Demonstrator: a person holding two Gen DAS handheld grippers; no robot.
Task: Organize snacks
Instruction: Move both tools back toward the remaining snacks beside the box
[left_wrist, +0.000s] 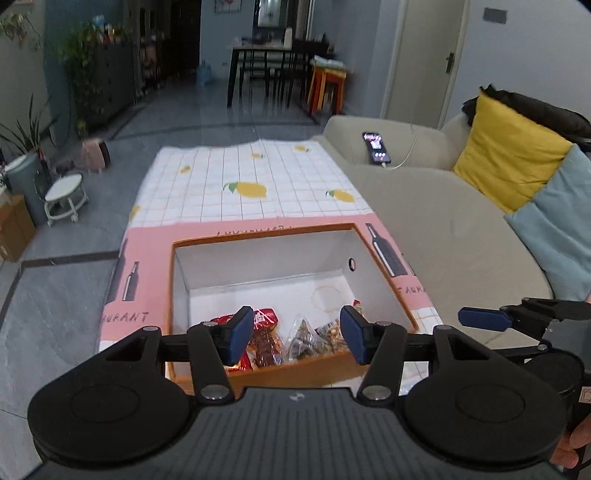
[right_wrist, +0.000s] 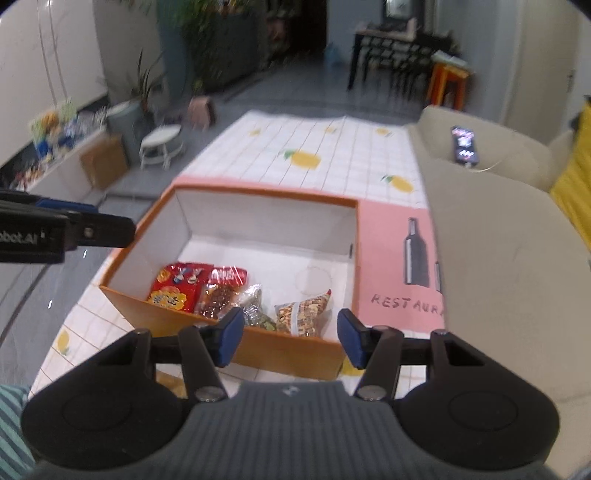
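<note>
Above the box (right_wrist: 236, 334), both grippers hang w/ nothing between their blue pads. Left gripper (left_wrist: 297, 334) has jaws spread, empty; right gripper (right_wrist: 290, 338) likewise spread, empty, sitting just right of the left one, which shows at the left edge of the right wrist view.

Box is orange outside, white inside, lid off, on a tablecloth (left_wrist: 258, 177) w/ lemon print & a pink band. Snacks lie in a row along the box's near wall: red packet (right_wrist: 175, 288) at the left end, clear pack w/ reddish-brown pieces (right_wrist: 218, 295) next to it, clear greenish pack (right_wrist: 255, 304) next, peanut bag (right_wrist: 303, 314) at the right end. Far half of the box floor is bare.

Right of the box: beige sofa (left_wrist: 424, 229) w/ a phone (left_wrist: 376, 147) on it, screen lit, cable attached.
</note>
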